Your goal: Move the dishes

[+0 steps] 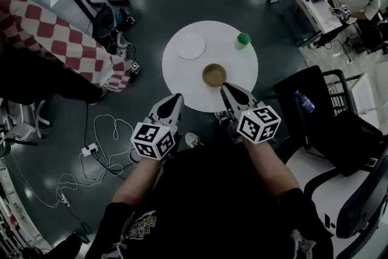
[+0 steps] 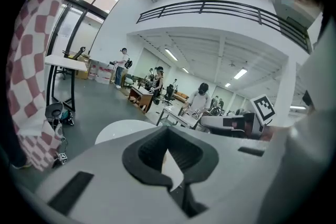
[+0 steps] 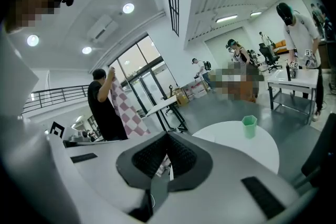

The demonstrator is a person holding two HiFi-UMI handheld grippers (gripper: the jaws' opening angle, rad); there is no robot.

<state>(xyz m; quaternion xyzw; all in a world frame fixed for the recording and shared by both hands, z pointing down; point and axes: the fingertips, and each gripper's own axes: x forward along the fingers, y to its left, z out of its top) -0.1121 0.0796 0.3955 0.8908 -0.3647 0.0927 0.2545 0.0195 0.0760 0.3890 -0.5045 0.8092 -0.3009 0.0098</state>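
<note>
No dish grabbed yet: L claw (image 1: 175, 97) & R claw (image 1: 226, 89) both pressed together, empty, short of the counter (image 1: 182, 79), so next prob open up & reach for bowl (image 1: 214, 74).

Person: black short-sleeved T-shirt (image 1: 206, 197) with pale print (image 1: 140, 226) on the cloth, possibly lettering, too small to read. Left gripper (image 1: 174, 99) and right gripper (image 1: 229, 91) – pale grey-white moulded shells tapering to a point, black patches along top. Each carries white cube with black square markers – left cube (image 1: 153, 140), right cube (image 1: 259, 124). Jaw faces lined with dark ribbed pads (image 2: 185, 153). Dark rectangular slots (image 3: 261, 195) set in shell flanks.
</note>
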